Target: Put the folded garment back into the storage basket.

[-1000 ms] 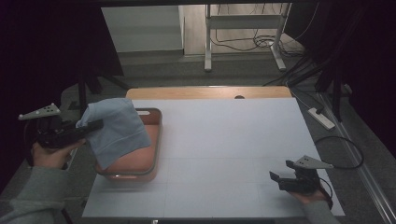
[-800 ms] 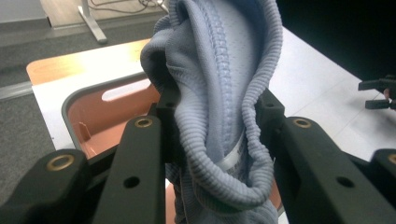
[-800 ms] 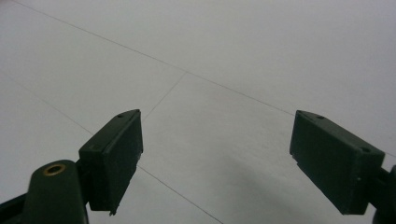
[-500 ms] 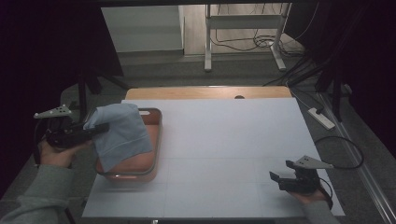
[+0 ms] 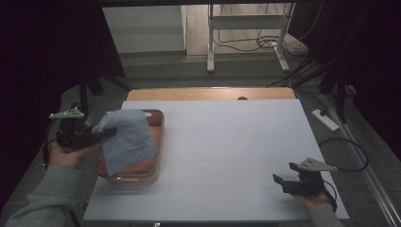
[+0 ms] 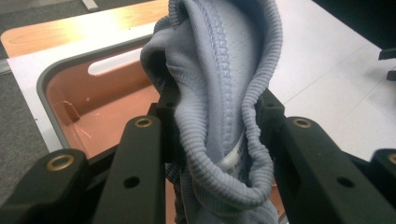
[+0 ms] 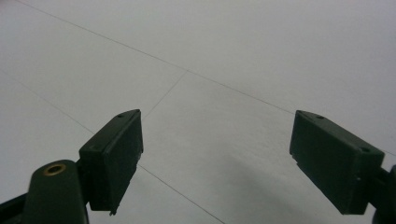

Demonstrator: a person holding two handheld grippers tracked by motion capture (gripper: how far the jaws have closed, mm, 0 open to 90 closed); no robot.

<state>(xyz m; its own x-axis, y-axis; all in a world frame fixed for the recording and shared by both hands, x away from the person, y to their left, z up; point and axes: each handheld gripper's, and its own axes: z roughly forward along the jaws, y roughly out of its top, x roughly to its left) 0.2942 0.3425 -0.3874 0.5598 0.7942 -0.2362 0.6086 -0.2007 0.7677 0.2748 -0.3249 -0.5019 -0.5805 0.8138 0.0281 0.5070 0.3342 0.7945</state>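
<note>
A light blue ribbed cloth (image 5: 126, 137) hangs bunched over an orange tray (image 5: 160, 142) at the table's left side. My left gripper (image 5: 109, 132) is shut on the cloth's upper edge, coming in level from the left. In the left gripper view the cloth (image 6: 219, 93) bulges up between the two black jaws, with the tray (image 6: 93, 112) behind and below it. My right gripper (image 5: 280, 181) rests low near the table's front right corner. Its jaws stand wide apart, and between the right gripper (image 7: 215, 158) jaws only white table surface shows.
The white tabletop (image 5: 236, 146) spreads between the tray and my right hand. A wooden strip (image 5: 208, 93) edges its far side. Beyond stand a metal frame (image 5: 246, 38) and floor cables; a power strip (image 5: 325, 119) lies off the right edge.
My left hand has carried the cloth right and a little lower, so it now hangs more over the tray. The right hand has stayed put.
</note>
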